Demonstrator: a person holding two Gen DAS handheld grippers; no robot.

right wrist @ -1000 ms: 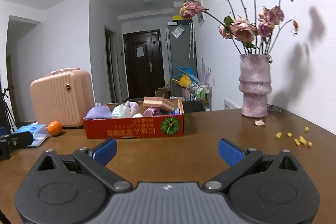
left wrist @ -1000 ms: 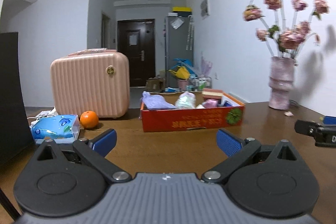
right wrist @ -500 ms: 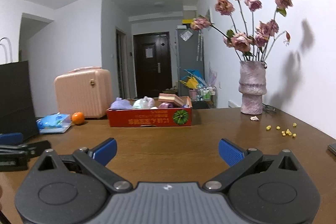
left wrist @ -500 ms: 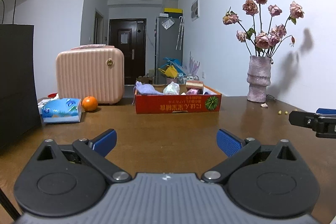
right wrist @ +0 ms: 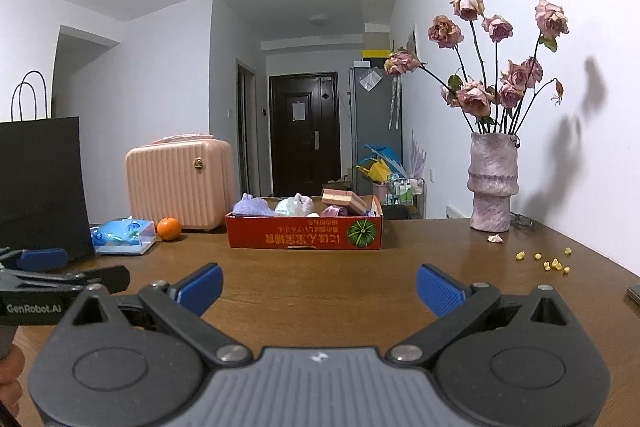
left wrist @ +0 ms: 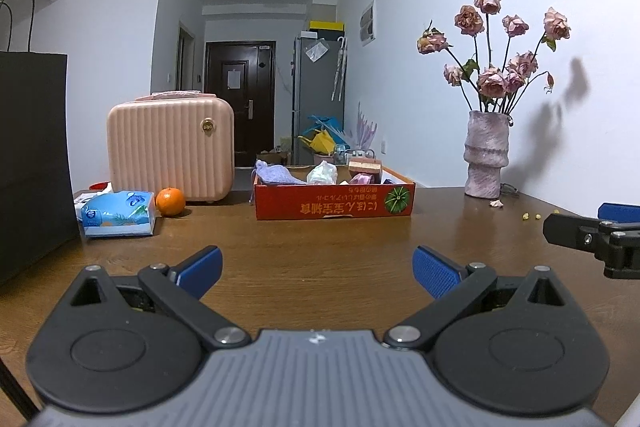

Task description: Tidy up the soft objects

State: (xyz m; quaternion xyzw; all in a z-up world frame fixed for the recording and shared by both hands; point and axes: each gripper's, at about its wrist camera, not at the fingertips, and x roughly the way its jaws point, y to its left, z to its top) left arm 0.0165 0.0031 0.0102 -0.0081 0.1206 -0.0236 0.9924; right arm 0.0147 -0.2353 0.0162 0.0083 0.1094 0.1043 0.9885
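A red cardboard box (left wrist: 335, 201) (right wrist: 304, 231) stands at the far middle of the brown table. It holds soft things: a lilac pouch (left wrist: 276, 174) (right wrist: 253, 207), a pale bundle (left wrist: 322, 174) (right wrist: 291, 207) and a pink-and-tan block (left wrist: 364, 167) (right wrist: 345, 200). My left gripper (left wrist: 316, 269) is open and empty, well short of the box. My right gripper (right wrist: 318, 285) is open and empty too. Each gripper shows at the edge of the other's view.
A pink case (left wrist: 170, 149) (right wrist: 180, 181), an orange (left wrist: 170, 201) (right wrist: 168, 228) and a blue tissue pack (left wrist: 118, 214) (right wrist: 122, 237) sit at the left. A black paper bag (left wrist: 34, 163) (right wrist: 40, 183) stands far left. A vase of dried roses (left wrist: 486, 155) (right wrist: 493, 183) stands right, with yellow crumbs (right wrist: 552, 263) nearby.
Both grippers have drawn back from the box toward the near side of the table. The box looks smaller and the black bag has come into view. Both stay open.
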